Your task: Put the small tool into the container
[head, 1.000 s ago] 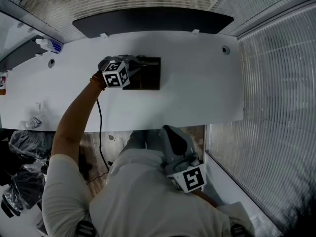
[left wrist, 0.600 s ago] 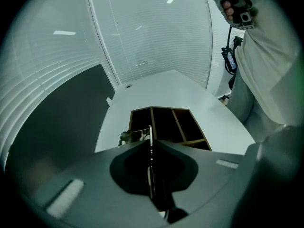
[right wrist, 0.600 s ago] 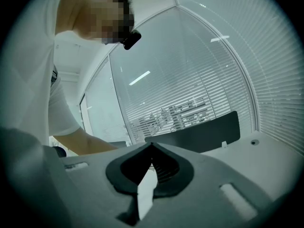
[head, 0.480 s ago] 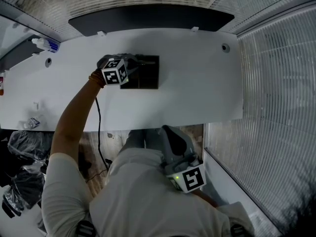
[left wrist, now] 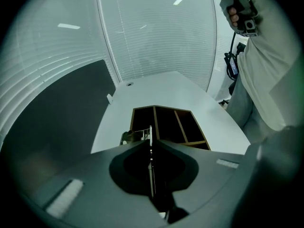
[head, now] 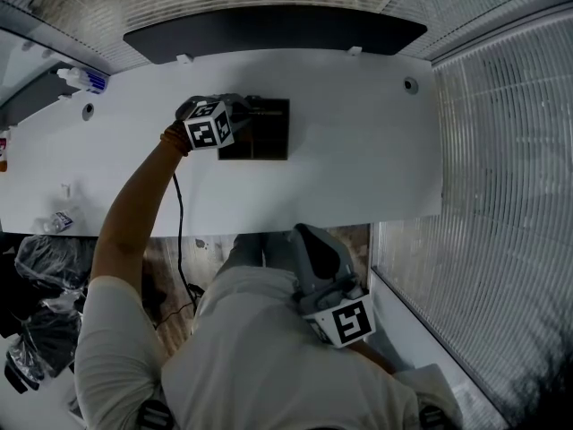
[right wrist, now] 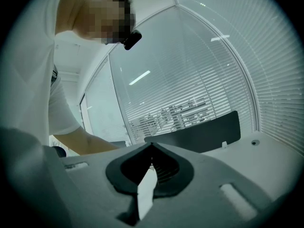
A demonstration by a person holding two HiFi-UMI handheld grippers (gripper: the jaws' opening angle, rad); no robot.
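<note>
Far left: reaching across the tabletop [head: 367,168] with the left hand-held gripper [left wrist: 150,144], nose tilted steeply down over the left end of the container [head: 273,141]. Reads as the drop-off pose, getting the small tool [left wrist: 136,137] past the rim before letting go. Pinching a thin metal edge of the small tool at the very tips, jaws all but together. Have just been easing apart, so judging release as starting, not done. Tool hanging at the near-left corner of the left bay; cannot tell whether touching the bottom. Further right: parking the right hand-held gripper [right wrist: 152,150] low by the lap [head: 260,312], off the tabletop edge, roughly level, jaws pressed together on nothing. Looks idle, kept clear, not needed for a one-handed drop. From the head view, getting layout only, with tool and jaw tips hidden under the marker cube [head: 210,125]. From the left gripper view, getting the tool itself plus dividers splitting the container into three long bays. From the right gripper view, only blinds [right wrist: 213,80], a dark panel [right wrist: 199,132] and the outstretched arm [right wrist: 90,144]; no container, no tool.
</note>
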